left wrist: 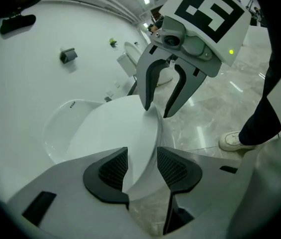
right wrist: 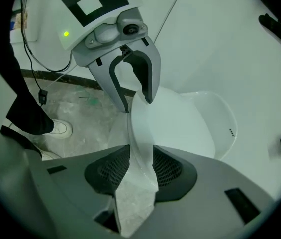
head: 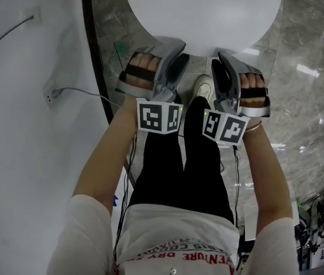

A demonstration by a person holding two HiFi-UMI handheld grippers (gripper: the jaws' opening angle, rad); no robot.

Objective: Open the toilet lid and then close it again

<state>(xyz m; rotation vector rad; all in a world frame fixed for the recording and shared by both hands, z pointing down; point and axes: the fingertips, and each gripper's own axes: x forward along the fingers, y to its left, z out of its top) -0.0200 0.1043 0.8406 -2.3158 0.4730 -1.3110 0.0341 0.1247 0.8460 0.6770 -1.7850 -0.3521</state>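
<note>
The toilet lid (head: pixel 202 10) is seen low over the toilet (right wrist: pixel 215 118). Its front rim is pinched by the right tool (right wrist: pixel 140 166) — the left tool (left wrist: pixel 140 163) is opened around it, not pressing.

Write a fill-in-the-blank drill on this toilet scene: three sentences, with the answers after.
In the head view, a white sneaker shows ____ the left gripper and the right gripper.
The rim of the white oval plastic toilet lid runs between the jaws of ____ grippers.
The person's trousers are ____.
Missing words: between; both; black.
</note>
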